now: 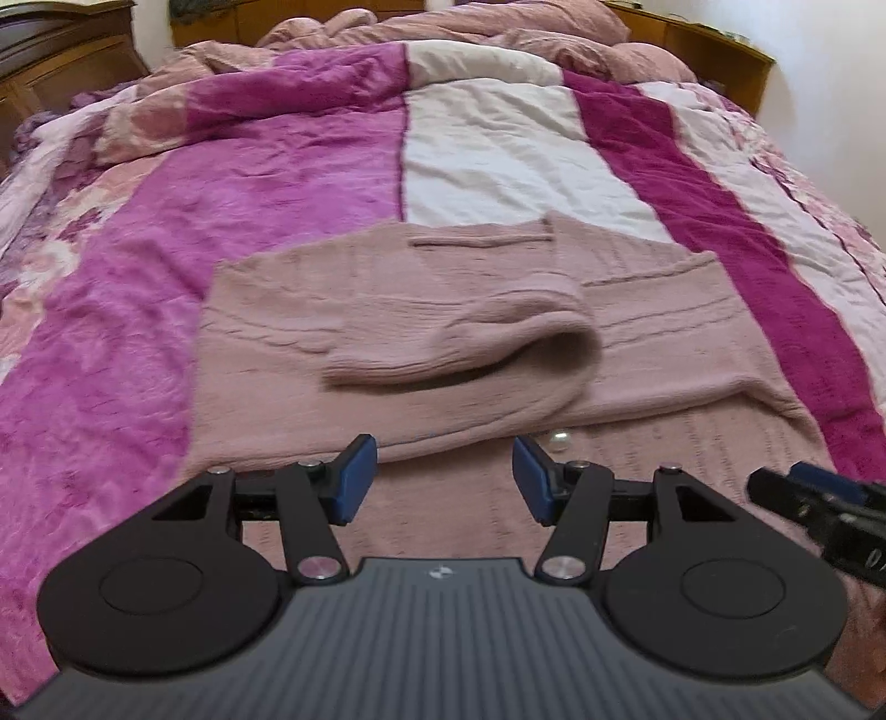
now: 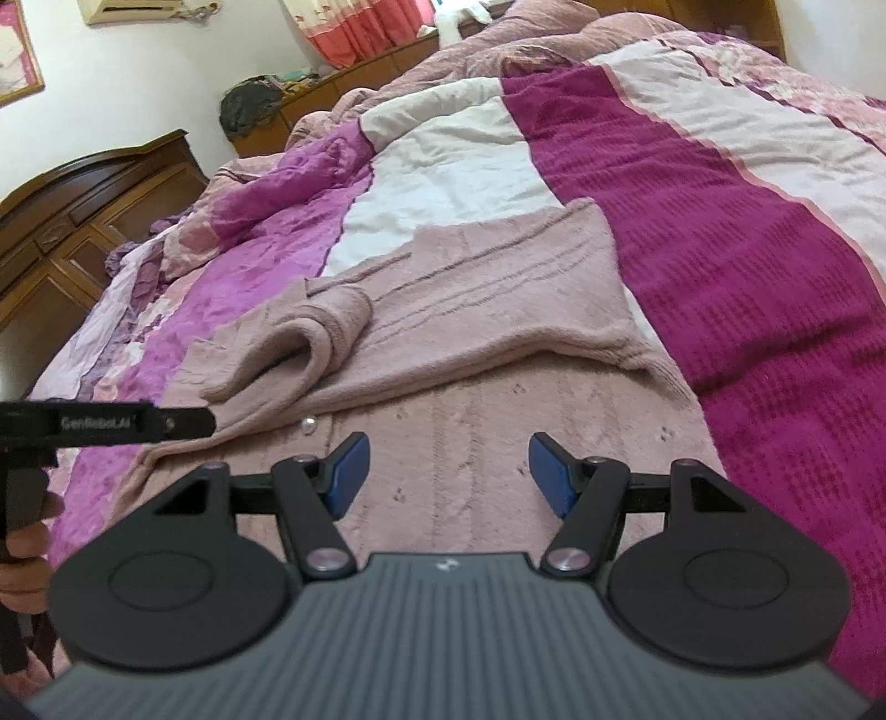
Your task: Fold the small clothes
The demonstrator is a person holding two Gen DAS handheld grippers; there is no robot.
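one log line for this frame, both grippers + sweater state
left gripper: open, empty | right gripper: open, empty | sweater: flat on bed, sleeve folded across body | fold: unfinished

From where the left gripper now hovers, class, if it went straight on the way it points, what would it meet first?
Most likely the pink knitted cardigan: the left gripper, open and empty, points down at the folded edge just ahead, with the sleeve laid across beyond. Depth is unclear.

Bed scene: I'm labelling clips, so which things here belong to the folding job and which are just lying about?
Job:
pink knitted cardigan
left gripper, open, empty
right gripper, open, empty

Lying about:
striped bedspread
crumpled pink quilt
wooden cabinet
curtain
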